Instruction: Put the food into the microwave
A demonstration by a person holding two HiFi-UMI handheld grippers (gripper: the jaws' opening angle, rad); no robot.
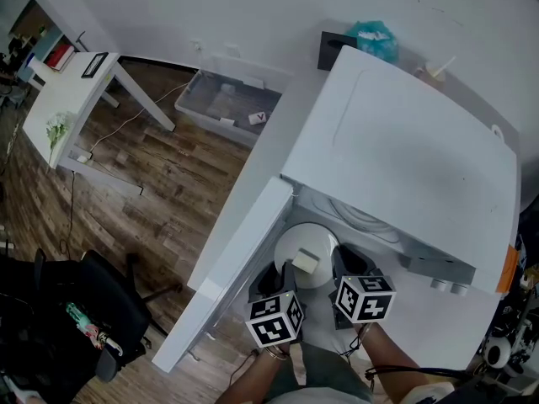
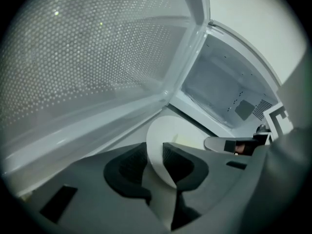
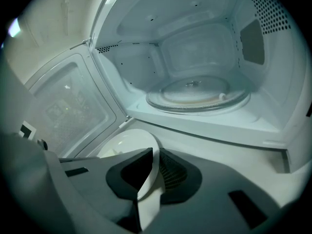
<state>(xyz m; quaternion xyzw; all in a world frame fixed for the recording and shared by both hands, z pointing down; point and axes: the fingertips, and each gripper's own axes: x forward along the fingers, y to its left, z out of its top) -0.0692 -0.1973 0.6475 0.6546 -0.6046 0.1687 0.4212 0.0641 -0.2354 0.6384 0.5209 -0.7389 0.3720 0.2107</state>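
Item: white plate (image 1: pixel 296 241) carrying one pale block of food (image 1: pixel 306 262).
Location: held just outside the open mouth of the microwave (image 1: pixel 404 158), between its cavity and the person; not yet inside.
Door: door (image 1: pixel 227 268) swung wide to the left, its perforated window close beside the left gripper.
Cavity: lit, with a bare glass turntable (image 3: pixel 197 94) lying flat on the floor.
Left gripper (image 2: pixel 155 155): jaws pinched onto the plate's left rim, the edge sandwiched between the pads.
Right gripper (image 3: pixel 155 162): jaws likewise clamped on the opposite rim, facing straight into the cavity.
Material, judged: stiff and probably ceramic, so breakable if knocked on the sill; the smooth glaze looks slippery under the pads.
Weight, judged: moderate, and shared between two holds.
Food, judged: loose on the plate and unsecured, so liable to slide if the plate tips.
Where to hold: the rim at two opposite sides, as now, with the pads well over the lip.
Next move, judged: carry the plate level and forward over the sill, then lower it onto the turntable's centre before letting go.
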